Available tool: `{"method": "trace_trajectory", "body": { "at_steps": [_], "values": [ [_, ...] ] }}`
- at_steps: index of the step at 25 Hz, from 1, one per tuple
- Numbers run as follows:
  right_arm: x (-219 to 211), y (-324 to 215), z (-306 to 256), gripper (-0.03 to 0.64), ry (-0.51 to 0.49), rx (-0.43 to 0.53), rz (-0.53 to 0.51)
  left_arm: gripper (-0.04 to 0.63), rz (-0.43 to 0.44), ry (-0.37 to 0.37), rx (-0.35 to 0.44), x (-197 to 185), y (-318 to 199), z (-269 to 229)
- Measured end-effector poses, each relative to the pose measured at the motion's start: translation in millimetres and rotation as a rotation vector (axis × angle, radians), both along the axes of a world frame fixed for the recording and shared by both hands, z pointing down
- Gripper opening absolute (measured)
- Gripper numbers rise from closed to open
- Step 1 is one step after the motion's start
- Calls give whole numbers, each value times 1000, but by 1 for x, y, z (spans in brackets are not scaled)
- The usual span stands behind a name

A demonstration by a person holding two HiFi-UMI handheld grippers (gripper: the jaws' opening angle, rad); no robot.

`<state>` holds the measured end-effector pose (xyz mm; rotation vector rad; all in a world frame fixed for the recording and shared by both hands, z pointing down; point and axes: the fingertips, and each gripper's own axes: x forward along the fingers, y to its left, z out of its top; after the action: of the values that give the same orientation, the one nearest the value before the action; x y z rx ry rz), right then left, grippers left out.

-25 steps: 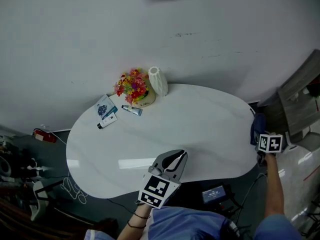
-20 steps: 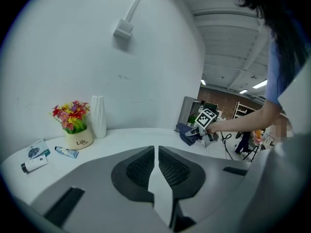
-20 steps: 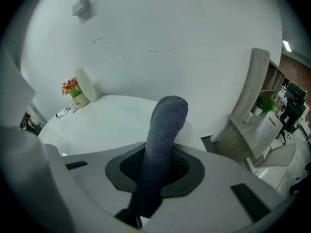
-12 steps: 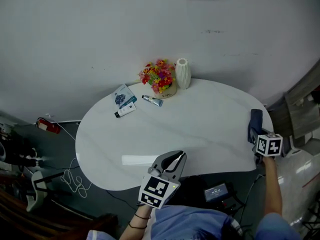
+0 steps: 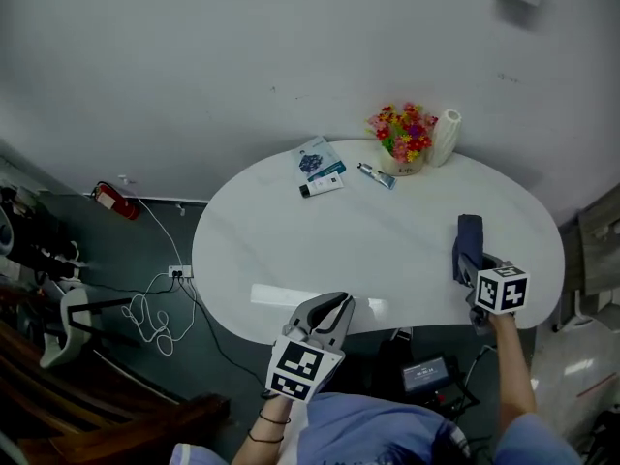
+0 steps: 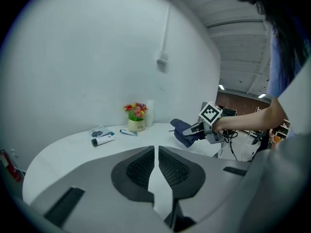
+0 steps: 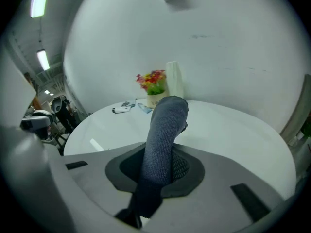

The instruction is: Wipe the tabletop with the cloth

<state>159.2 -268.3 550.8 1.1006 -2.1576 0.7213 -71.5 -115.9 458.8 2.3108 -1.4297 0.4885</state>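
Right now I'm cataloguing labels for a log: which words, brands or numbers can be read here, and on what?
No text can be read in any view.
Blue packet: print too small to read.
White tube and small tube: print too small to read.
Flower pot: any label too small to tell.

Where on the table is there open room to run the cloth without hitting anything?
The table is bare across its middle and left end, from the left tongs at the near edge up to the tubes. The right end around the cloth in the right tongs is bare too. Only the far edge is crowded: packet, tubes, flowers, vase.
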Motion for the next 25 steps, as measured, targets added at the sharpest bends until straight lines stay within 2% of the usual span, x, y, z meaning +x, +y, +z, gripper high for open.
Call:
{"method": "trace_trajectory", "body": {
  "at_steps": [9, 15, 20, 25],
  "values": [
    [-261, 90, 11, 71, -59, -5, -398, 20, -212, -29, -3, -142, 77, 3],
    [-407, 163, 17, 71, -131, -59, -603, 20, -391, -40, -21, -218, 143, 9],
    [-497, 231, 22, 71, -148, -98, -793, 20, -569, -7, -46, -259, 195, 21],
    [-539, 293, 34, 71, -153, -154, -909, 20, -645, 5, -66, -272, 231, 28]
  ]
}}
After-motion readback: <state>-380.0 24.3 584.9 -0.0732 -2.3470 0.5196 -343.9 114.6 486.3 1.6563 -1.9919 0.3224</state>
